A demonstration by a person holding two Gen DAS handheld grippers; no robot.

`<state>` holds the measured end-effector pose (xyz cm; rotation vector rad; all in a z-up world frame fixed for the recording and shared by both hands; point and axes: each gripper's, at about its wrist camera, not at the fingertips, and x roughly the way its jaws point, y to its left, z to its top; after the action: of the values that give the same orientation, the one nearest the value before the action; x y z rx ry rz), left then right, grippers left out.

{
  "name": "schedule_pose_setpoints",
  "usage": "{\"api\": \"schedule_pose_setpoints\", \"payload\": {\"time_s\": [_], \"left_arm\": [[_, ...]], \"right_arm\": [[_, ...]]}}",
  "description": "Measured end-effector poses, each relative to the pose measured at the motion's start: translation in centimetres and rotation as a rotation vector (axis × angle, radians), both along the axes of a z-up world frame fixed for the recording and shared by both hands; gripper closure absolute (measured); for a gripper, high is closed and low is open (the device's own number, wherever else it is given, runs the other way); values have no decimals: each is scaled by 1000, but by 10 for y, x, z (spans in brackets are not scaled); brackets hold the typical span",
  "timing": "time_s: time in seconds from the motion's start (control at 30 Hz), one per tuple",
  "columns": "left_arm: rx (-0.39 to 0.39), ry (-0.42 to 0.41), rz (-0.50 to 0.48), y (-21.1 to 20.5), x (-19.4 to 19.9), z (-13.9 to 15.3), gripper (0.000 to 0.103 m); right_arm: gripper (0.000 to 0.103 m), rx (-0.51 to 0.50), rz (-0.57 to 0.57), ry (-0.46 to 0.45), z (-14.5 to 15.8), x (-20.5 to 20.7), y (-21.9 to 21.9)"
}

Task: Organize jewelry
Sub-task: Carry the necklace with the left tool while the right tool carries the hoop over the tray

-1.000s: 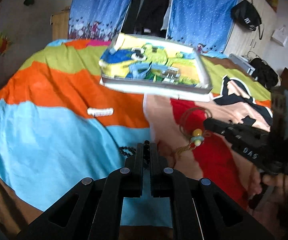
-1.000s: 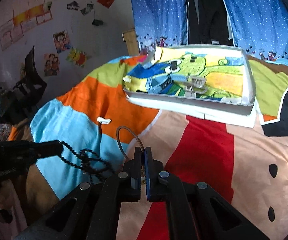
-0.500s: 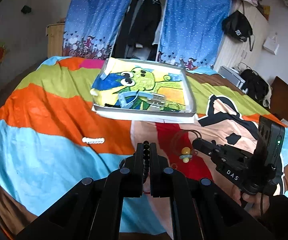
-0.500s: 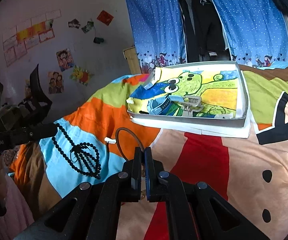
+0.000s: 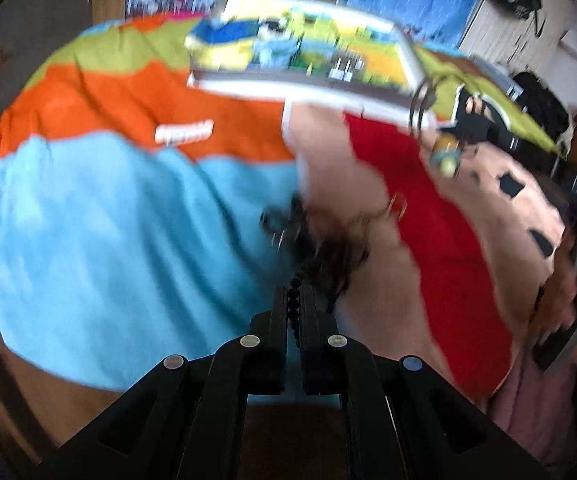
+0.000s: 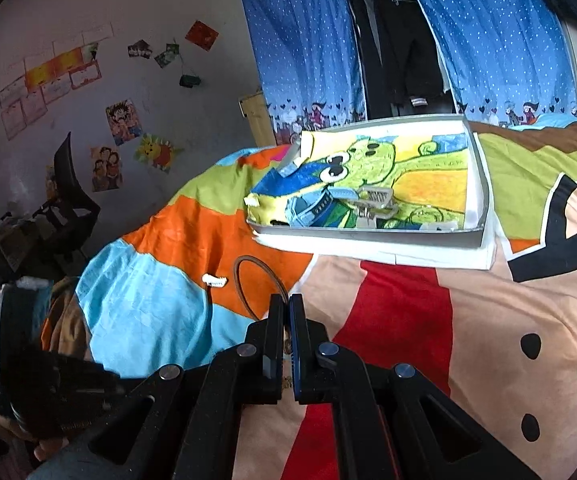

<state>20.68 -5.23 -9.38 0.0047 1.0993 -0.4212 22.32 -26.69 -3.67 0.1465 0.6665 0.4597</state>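
Note:
My left gripper [image 5: 293,294] is shut on a black bead necklace [image 5: 320,244], whose strand runs between the fingers and bunches on the bedspread just ahead; this view is motion-blurred. My right gripper [image 6: 285,304] is shut on a brown cord necklace [image 6: 248,276], whose loop arcs up to its left. In the left wrist view the right gripper [image 5: 444,132] shows at the right, with the cord's loop [image 5: 420,104] and coloured pendant [image 5: 446,156] hanging from it. A shallow white tray [image 6: 368,236] with a cartoon lining and some hair clips lies on the bed beyond.
A small white clip [image 6: 214,280] lies on the orange stripe of the bedspread, also in the left wrist view [image 5: 184,131]. A thin gold chain [image 5: 384,210] lies near the beads. Blue curtains [image 6: 300,48] and a wardrobe stand behind the bed.
My left gripper has dropped low toward the bedspread, so the black beads now bunch on the fabric. My right gripper has lifted and carried the cord necklace closer to the tray.

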Motion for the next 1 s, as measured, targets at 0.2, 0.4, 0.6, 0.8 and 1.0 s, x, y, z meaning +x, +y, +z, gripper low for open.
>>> {"api": "schedule_pose_setpoints", "payload": {"time_s": [0.2, 0.4, 0.6, 0.8, 1.0], "left_arm": [[23, -2, 0, 3, -8, -4, 100], [-32, -198, -9, 1, -13, 65, 100], [-66, -331, -44, -9, -3, 134, 100], [-31, -403, -46, -14, 12, 167, 100], [-47, -445, -76, -25, 25, 187, 100]], "right_arm": [[100, -82, 31, 65, -17, 5, 13], [100, -97, 49, 66, -20, 2, 18], [100, -51, 39, 20, -7, -2, 13], [100, 3, 21, -40, 11, -1, 7], [100, 44, 8, -151, 44, 12, 5]]}}
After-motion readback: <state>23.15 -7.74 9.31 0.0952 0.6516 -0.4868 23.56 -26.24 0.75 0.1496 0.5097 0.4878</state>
